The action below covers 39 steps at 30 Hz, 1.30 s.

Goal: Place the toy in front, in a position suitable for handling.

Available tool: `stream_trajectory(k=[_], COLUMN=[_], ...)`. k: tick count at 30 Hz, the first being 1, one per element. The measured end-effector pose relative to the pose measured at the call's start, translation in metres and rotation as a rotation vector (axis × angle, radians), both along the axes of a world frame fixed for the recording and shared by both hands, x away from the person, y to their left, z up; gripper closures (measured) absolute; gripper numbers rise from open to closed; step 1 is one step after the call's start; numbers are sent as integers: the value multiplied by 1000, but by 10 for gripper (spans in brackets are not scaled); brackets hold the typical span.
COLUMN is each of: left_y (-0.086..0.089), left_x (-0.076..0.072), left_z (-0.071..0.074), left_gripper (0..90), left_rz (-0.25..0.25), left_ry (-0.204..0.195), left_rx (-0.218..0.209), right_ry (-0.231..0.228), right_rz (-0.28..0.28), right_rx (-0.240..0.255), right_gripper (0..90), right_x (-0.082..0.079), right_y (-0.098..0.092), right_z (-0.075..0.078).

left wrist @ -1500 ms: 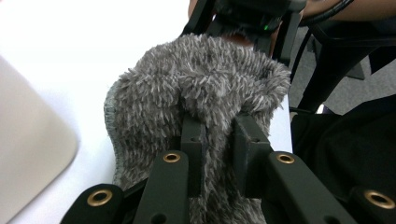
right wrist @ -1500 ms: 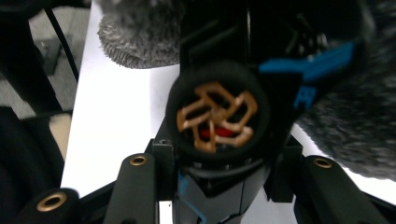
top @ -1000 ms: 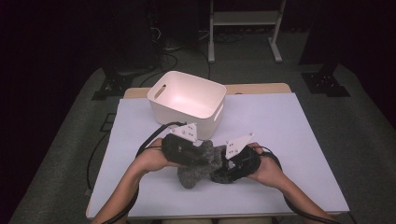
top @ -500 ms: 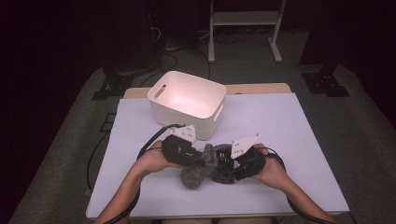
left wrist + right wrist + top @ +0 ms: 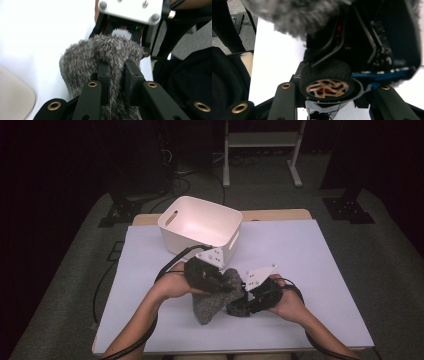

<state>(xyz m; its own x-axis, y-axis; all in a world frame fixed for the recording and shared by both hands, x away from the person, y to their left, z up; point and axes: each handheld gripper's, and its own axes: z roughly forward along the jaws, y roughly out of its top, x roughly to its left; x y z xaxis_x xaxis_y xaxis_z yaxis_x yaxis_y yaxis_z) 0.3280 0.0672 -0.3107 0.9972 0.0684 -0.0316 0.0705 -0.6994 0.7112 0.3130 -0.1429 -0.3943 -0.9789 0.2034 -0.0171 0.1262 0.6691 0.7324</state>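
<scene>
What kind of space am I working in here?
Probably a lab or studio recording setup, not a home: a table under a plain white sheet, dark surroundings, cables on the carpeted floor and a metal stand behind it. A white bin sits on the table.

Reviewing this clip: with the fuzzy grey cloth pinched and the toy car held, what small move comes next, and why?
Probably draw the left gripper away, peeling the grey fuzzy cloth off the toy car. Its jaws pinch a fold, and the right gripper clamps the car's wheel.

From up high the toy car (image 5: 240, 309) hides behind the right tongs (image 5: 239, 306); the fuzzy grey cloth (image 5: 297, 11) blurs up close, cut off at the top edge.
</scene>
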Motion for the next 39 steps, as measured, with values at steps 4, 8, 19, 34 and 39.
stream_trajectory(k=[4,8,19,34,39], left_y=[9,18,40,41,25], left_x=[1,3,2,6,7], left_z=[-7,-18,0,-24,-34], left_gripper=[773,773,773,773,771], left_rz=[24,52,81,92,66], left_ry=[14,33,13,63,88], left_rx=[-7,-7,-64,-56,-44], right_ry=[0,1,-32,-31,3], right_rz=[-7,-7,15,14,9], right_rx=[10,11,20,-111,-116], right_gripper=[555,555,556,515,521], right_x=[-1,-1,5,2,-1], right_y=[-5,-8,20,19,4], right_z=[-1,-1,10,20,22])
